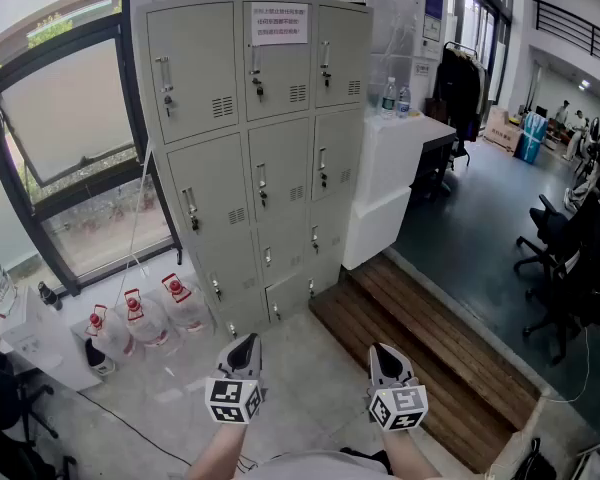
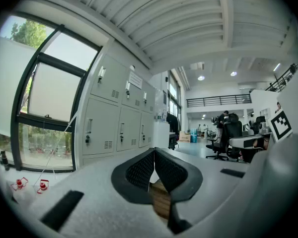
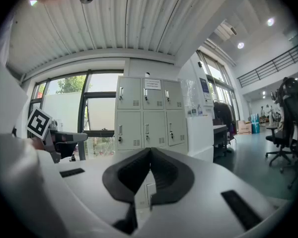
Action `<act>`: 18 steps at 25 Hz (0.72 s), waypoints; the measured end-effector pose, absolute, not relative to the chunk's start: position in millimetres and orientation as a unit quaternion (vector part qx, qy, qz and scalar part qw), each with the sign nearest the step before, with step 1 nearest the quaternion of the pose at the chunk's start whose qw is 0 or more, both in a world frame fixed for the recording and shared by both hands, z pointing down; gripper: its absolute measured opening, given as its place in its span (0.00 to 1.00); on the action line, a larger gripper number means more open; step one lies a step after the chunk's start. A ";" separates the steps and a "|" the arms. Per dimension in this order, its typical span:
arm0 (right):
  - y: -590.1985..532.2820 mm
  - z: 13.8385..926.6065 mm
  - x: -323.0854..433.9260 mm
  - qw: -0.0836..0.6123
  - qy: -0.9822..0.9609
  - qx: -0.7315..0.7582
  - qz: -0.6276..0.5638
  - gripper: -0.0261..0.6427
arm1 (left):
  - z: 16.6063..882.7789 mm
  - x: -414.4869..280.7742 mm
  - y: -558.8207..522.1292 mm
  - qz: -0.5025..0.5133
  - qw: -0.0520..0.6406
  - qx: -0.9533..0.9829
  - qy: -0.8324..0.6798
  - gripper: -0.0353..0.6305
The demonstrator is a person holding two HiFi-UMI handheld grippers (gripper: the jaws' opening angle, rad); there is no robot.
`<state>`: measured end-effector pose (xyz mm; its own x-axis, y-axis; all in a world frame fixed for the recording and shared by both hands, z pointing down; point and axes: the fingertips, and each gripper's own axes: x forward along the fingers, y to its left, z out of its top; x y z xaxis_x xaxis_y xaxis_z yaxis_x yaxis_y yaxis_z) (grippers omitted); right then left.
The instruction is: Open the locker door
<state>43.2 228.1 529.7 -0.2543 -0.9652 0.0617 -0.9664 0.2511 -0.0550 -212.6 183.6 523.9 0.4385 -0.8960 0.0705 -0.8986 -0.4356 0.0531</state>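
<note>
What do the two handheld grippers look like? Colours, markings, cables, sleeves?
Left gripper and right gripper match: light grey moulded bodies, black grid-textured pads tapering to a point, dark rectangular slots on the shell. Each carries a cube of black-and-white square markers. No cables or sleeves visible.

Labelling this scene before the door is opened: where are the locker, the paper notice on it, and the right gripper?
locker (image 1: pixel 280 163), head view, face of a middle door.
paper notice (image 1: pixel 279 24), head view, centre of the sheet.
right gripper (image 1: pixel 384 354), head view, tips of its closed jaws.
</note>
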 end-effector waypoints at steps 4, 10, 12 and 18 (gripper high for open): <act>221.1 529.3 40.3 0.005 -0.794 0.606 0.043 0.06 | 521.4 -221.3 178.2 0.015 0.044 0.841 -0.538 0.07; 213.4 532.5 39.5 0.009 -0.796 0.603 0.049 0.06 | 526.7 -222.3 172.0 0.014 0.057 0.841 -0.538 0.07; 211.6 534.2 39.3 0.009 -0.795 0.604 0.051 0.06 | 528.2 -221.1 170.4 0.015 0.059 0.842 -0.536 0.07; 208.9 533.0 39.8 0.003 -0.796 0.603 0.050 0.06 | 527.5 -218.4 165.2 0.016 0.059 0.845 -0.532 0.07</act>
<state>39.8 208.9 533.0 -0.2724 -0.9600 0.0649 -0.9606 0.2676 -0.0750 -218.4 165.2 527.5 0.4334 -0.8967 0.0902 -0.9005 -0.4270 0.0821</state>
